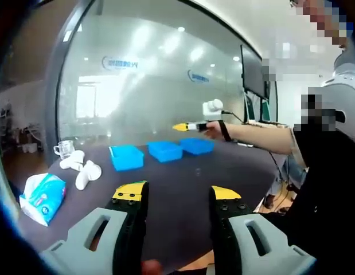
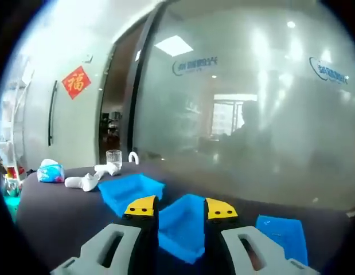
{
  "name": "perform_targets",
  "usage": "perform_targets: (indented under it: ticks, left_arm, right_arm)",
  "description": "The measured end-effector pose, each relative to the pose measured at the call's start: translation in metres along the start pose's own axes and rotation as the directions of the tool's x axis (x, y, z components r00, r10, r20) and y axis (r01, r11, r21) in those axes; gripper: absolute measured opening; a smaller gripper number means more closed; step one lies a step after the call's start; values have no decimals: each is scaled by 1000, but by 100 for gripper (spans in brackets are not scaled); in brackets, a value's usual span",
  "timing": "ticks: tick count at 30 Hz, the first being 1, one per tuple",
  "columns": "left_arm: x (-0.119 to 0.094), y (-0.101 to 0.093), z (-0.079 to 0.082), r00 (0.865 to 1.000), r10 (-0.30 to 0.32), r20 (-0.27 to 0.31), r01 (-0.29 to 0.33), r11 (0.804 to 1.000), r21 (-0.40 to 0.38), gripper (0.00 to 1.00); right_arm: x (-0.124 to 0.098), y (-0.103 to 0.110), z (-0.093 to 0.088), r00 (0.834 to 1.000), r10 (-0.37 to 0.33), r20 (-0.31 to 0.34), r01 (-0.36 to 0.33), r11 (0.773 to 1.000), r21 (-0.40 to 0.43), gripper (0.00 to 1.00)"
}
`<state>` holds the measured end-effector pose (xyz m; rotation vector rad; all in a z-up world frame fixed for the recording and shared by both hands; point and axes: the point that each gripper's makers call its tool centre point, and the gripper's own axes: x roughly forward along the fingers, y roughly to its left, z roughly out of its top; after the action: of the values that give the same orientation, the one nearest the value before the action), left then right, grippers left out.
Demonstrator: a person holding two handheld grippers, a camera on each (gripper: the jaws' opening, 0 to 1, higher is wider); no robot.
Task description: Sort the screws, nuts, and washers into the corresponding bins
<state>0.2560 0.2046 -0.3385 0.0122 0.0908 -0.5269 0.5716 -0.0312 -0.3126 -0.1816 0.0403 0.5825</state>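
Three blue bins sit in a row on the dark table, and they are the landmark for everything here. In the right gripper view, the right hand-held gripper (image 2: pixel 177 213) hangs just above the middle bin (image 2: pixel 183 226), its yellow-tipped jaws parted by a moderate gap with the bin's blue showing between them; whether a small part sits between the tips is too fine to tell. The near-side bin (image 2: pixel 129 191) lies to one side of the middle bin and the third bin (image 2: pixel 283 232) to the other.

In the left gripper view, the left hand-held gripper (image 1: pixel 178 195) is held well back from the bins, jaws apart and holding nothing, over bare table (image 1: pixel 177 172). Across the table the person's hand carries the right hand-held gripper above the far end of the bin row.

Judging from this, the step in hand is a drop-off or a check over a bin. No loose screws, nuts or washers can be made out, so the next move calls for finding them and closing in low and accurately on a small part.

Beside the bins lie white plastic fittings (image 1: pixel 82 167), a clear glass cup (image 1: pixel 65 149) and a tissue pack (image 1: pixel 42 197). Beyond the table stands a frosted glass wall (image 2: pixel 252 114) with a logo, and a red paper ornament (image 2: pixel 76 82) hangs on the wall by a glass door.
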Motion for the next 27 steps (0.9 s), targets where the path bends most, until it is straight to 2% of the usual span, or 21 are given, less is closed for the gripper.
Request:
perform_targets:
  ticks: [2,5,7,9,15,19,27]
  left_arm:
    - [1,0,0,1000,-2,0,2,1000,2,42]
    - [2,0,1,1000,-5,4,5,1000,-2,42]
    - [3,1,1,1000,-7,6,7,1000,2,42]
    - [5,2,2,1000,-9,9,9,1000,1,42]
    - [9,1,4,1000,-16,9,16,1000,14,42]
    - [12,0,7,1000,-24,9,23,999,25,42]
    - [18,-5,13,999,-47,16,46,998,36,42]
  right_arm:
    - [-21,1,-4,1000,-5,9,5,999,-48,27]
    - [-53,5,-8,1000,4,14,-3,999,-54,27]
    - [-74,8,-8,1000,9,22,-8,999,-53,27]
    - [-90,2,-8,999,11,36,-9,999,-47,27]
    - [-149,16,-5,997,31,64,-31,999,-15,27]
    - [-179,25,-11,997,55,62,-55,999,-1,27]
    - [-230,32,-27,998,58,37,-58,998,-3,27]
